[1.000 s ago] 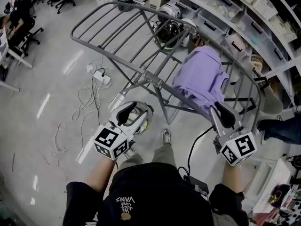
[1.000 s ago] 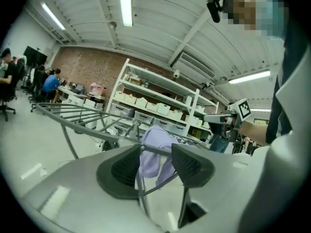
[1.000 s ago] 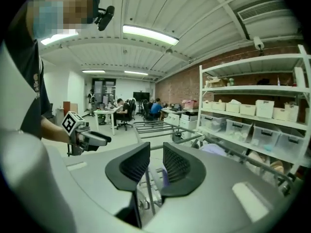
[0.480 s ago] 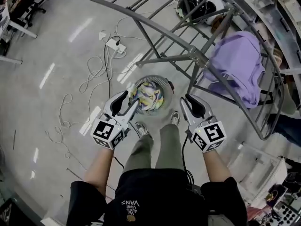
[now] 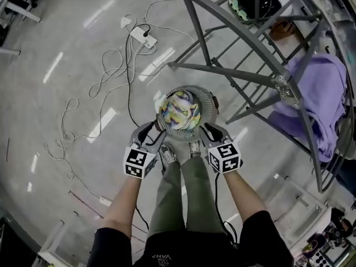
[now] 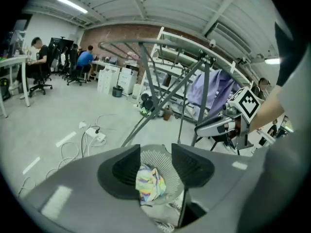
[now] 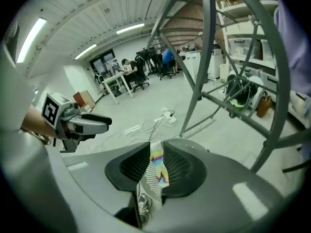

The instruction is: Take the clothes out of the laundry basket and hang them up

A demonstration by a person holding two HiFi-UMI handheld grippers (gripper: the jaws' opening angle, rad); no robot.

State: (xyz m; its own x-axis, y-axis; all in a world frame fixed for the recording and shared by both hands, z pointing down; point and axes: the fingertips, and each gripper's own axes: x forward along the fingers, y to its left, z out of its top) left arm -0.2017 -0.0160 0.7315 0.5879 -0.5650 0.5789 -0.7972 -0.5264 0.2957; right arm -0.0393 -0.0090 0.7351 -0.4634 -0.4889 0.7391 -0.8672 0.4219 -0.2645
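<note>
Both grippers are down at the laundry basket (image 5: 209, 101) here, a round slatted one standing on the floor just beyond the person's shoes (image 5: 169, 156); inside it lies a bunched multicoloured garment (image 5: 179, 110), filling most of the bowl.

Left gripper (image 5: 151, 136) sits at the basket's near left edge; its claw is spread wide, and its own view looks straight down between the pads onto the basket and that bright cloth; nothing is pinched, the pads are clear of the fabric.

Right gripper (image 5: 208, 131) is at the near right edge, close against the rim; its claw is narrow, only a slim gap between the pads; through that gap show the basket's slats and a strip of the colourful garment, but the pads are not clamped on either.

Far right of the basket rises the grey metal drying rack (image 5: 222, 71); a lilac garment (image 5: 320, 99) is draped over its right side, well apart from the basket.

On the floor to the far left, a white power strip (image 5: 142, 36) with loose cables (image 5: 111, 77) trailing towards the near left; in the left gripper view, people sit at desks (image 6: 36, 57) at the far end of the room.
</note>
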